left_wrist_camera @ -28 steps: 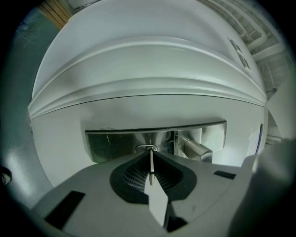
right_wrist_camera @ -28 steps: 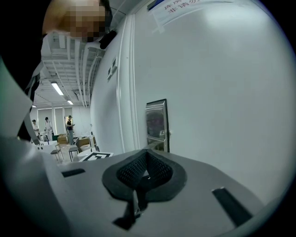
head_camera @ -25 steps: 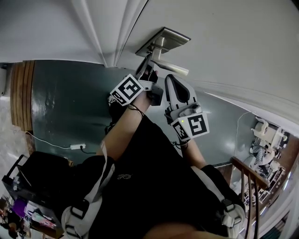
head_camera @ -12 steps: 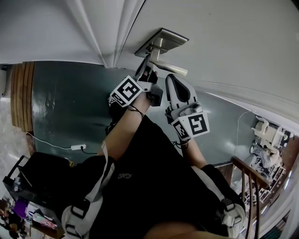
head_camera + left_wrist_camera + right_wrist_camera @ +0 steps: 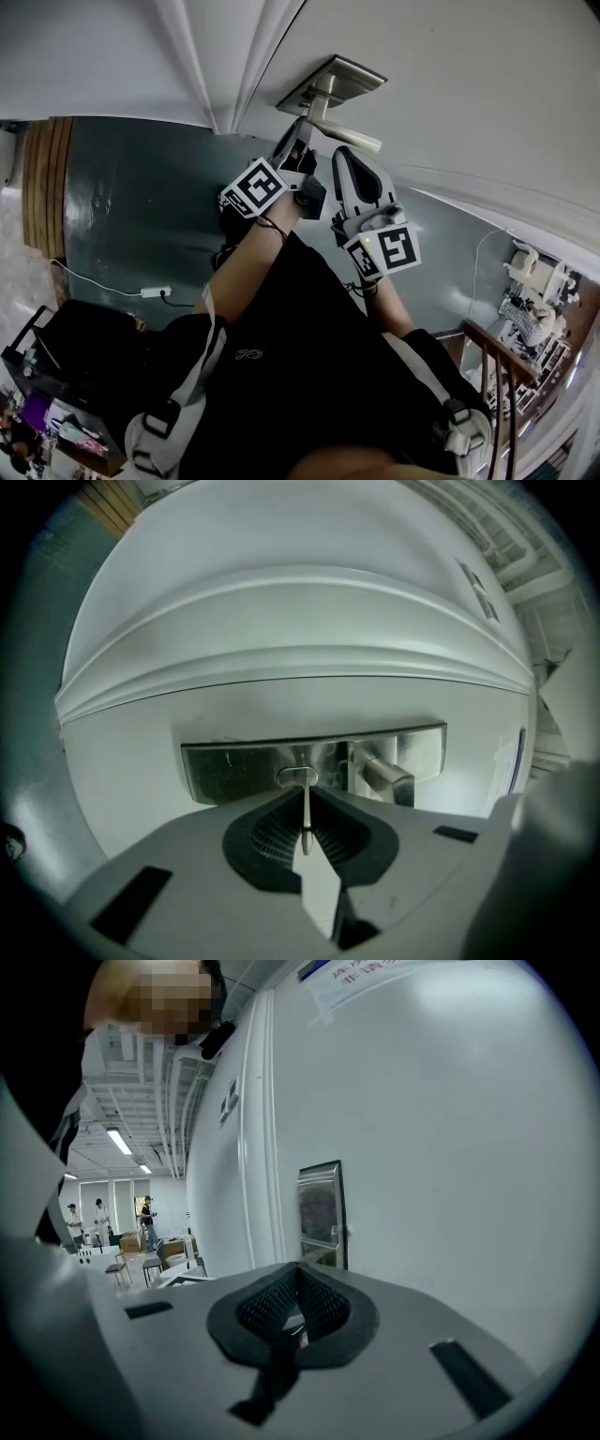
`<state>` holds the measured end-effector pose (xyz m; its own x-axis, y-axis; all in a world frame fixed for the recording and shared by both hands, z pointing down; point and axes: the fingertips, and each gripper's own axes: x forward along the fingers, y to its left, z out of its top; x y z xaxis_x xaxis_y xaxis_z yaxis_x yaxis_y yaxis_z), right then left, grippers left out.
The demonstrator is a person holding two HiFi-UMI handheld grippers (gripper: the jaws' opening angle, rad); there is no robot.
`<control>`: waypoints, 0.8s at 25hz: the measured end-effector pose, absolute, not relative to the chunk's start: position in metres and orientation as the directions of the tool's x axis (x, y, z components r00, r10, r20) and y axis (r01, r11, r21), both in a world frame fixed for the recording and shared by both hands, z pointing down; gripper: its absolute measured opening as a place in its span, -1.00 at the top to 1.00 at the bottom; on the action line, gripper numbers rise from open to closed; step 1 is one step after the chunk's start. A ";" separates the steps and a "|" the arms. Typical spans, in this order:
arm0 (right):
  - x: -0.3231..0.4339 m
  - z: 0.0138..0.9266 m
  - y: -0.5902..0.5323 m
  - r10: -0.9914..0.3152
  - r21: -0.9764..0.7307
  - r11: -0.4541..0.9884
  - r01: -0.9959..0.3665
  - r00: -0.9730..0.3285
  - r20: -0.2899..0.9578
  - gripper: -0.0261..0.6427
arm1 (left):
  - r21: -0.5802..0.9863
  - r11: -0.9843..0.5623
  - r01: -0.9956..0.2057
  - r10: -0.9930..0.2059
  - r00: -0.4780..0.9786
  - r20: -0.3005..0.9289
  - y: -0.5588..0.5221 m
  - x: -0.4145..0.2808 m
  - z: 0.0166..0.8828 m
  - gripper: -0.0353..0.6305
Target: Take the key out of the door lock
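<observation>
While my left claw (image 5: pixel 296 142) pointed level at the white panelled door (image 5: pixel 281 649), its jaws pinched the thin silver key (image 5: pixel 306 810), seen edge-on at lower centre of the left gripper view. The key's far end sat in the oval keyhole (image 5: pixel 298 776) of the brushed-metal lock plate (image 5: pixel 234 771); not yet out. A silver lever handle (image 5: pixel 386 778) stood just right of the keyhole. My right claw (image 5: pixel 297 1269) hung beside the left one in the head view, jaws pressed together and empty.

place: office-like hall | cues: ceiling strip lights (image 5: pixel 120 1140), chairs (image 5: pixel 150 1265), cardboard boxes (image 5: pixel 127 1240), white door (image 5: pixel 450 84)
</observation>
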<state>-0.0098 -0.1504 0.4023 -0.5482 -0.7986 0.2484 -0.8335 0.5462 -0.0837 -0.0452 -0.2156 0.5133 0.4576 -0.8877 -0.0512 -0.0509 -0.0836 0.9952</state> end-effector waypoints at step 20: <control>0.017 0.410 -0.115 -0.788 -0.108 0.555 -0.825 -0.563 0.251 0.90 | 0.983 -0.116 -0.143 -0.896 0.442 -0.041 -0.177 -0.049 0.507 0.79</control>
